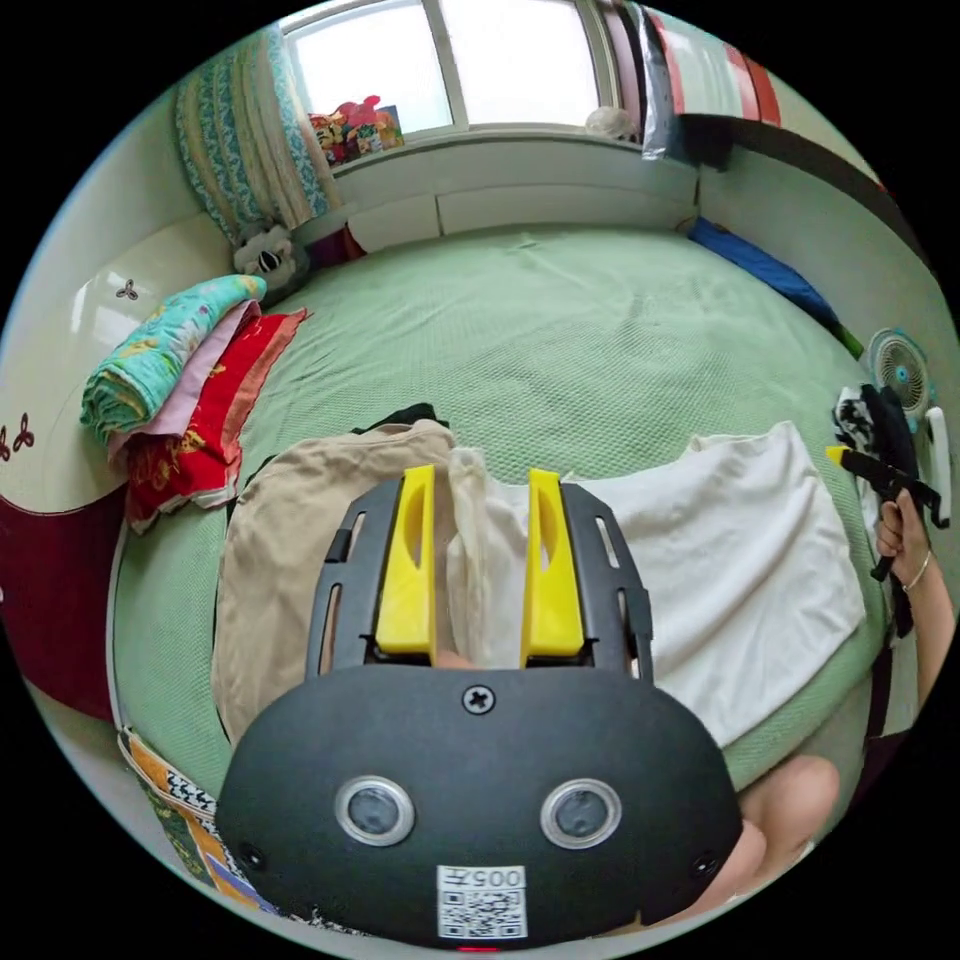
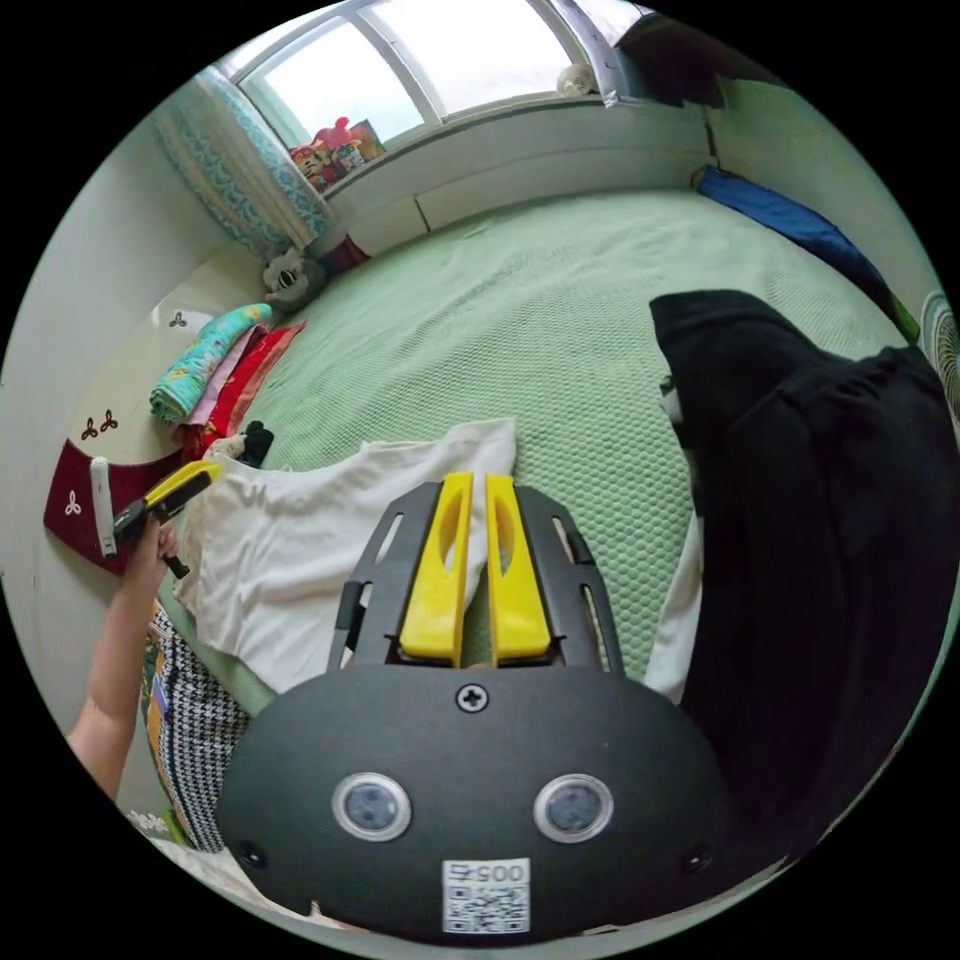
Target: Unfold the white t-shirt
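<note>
The white t-shirt [image 1: 740, 560] lies partly spread on the green bed [image 1: 560, 340], and it also lies in the right gripper view [image 2: 290, 560]. Its bunched left edge runs up between the yellow jaws of my left gripper [image 1: 481, 480], which stand apart and open around it. A hand holds my right gripper [image 1: 880, 470] off the shirt's right side. In its own view my right gripper [image 2: 478, 485] hangs over the bed beside the shirt's corner, jaws almost together with nothing between them. My left gripper [image 2: 170, 490] sits at the shirt's far edge, held by a hand.
A beige garment [image 1: 290, 540] lies left of the shirt, with black cloth behind it. A large black garment [image 2: 800, 520] covers the bed on the right. Folded colourful bedding [image 1: 170, 390] is stacked near the headboard. A small fan [image 1: 900, 370] stands by the bed's edge.
</note>
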### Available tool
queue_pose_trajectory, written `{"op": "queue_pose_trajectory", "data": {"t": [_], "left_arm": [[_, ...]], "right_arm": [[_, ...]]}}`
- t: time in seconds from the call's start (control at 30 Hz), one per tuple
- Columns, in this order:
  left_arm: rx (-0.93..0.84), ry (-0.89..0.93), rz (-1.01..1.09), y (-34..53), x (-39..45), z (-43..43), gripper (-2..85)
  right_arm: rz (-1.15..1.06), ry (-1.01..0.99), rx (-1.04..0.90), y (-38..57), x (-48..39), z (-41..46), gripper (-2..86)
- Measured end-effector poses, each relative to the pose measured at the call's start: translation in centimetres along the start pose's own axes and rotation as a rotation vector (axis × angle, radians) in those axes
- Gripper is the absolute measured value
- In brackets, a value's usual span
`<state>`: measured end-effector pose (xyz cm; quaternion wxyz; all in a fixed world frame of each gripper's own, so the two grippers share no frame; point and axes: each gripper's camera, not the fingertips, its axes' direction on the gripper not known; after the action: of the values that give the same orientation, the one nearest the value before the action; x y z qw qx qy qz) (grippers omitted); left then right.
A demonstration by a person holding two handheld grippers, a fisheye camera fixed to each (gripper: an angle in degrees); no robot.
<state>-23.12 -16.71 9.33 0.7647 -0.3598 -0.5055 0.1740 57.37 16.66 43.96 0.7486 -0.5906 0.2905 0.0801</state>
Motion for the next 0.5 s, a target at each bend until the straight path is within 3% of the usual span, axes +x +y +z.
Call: {"op": "queue_pose_trajectory", "data": {"t": [0.2,0.5], "left_arm": [[0.029,-0.051,-0.04,0.5,-0.4,-0.1,4.1],[0.14,0.111,0.023,3.4,-1.9,-5.5,2.6]], "right_arm": [[-0.003,0.017,-0.005,-0.2,0.8,-0.1,2.2],[0.149,-0.062,-0.056,-2.2,3.6,1.7,6.2]]}}
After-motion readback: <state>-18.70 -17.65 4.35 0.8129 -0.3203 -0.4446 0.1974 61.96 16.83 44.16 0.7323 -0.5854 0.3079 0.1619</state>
